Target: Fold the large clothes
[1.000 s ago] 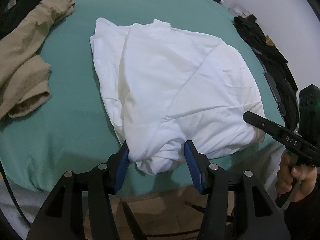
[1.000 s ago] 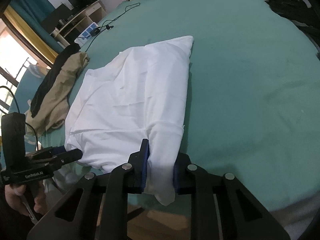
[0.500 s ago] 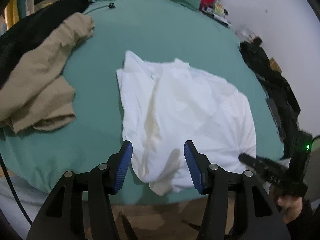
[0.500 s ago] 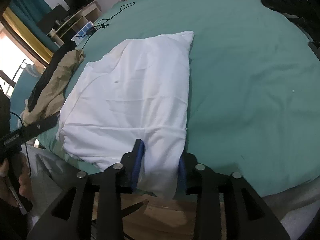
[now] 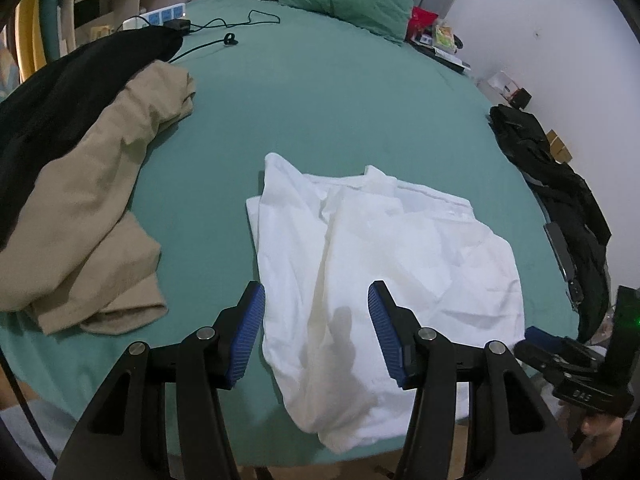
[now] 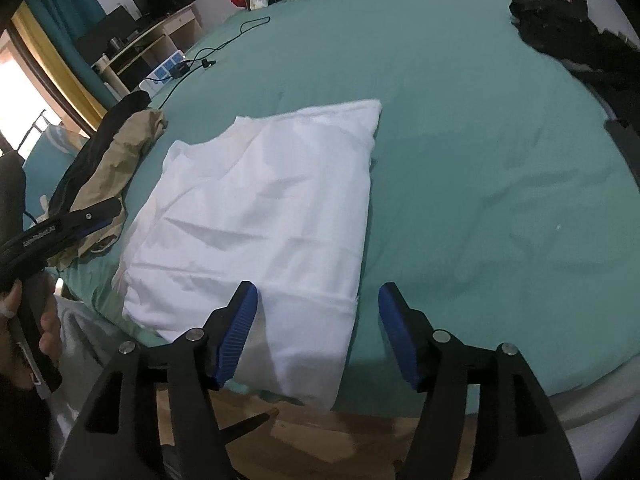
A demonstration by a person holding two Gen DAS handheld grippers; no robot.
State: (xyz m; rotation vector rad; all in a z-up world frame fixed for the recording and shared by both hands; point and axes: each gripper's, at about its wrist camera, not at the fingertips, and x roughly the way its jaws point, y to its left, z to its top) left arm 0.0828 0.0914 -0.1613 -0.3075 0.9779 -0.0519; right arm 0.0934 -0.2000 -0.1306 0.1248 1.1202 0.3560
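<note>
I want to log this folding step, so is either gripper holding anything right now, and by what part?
Nothing is held. The left gripper and right gripper are both open above the near edge of the white shirt.

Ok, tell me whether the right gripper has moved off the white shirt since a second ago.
Yes. The right gripper has opened and pulled back from the white shirt, whose near edge now lies free on the green bed.
</note>
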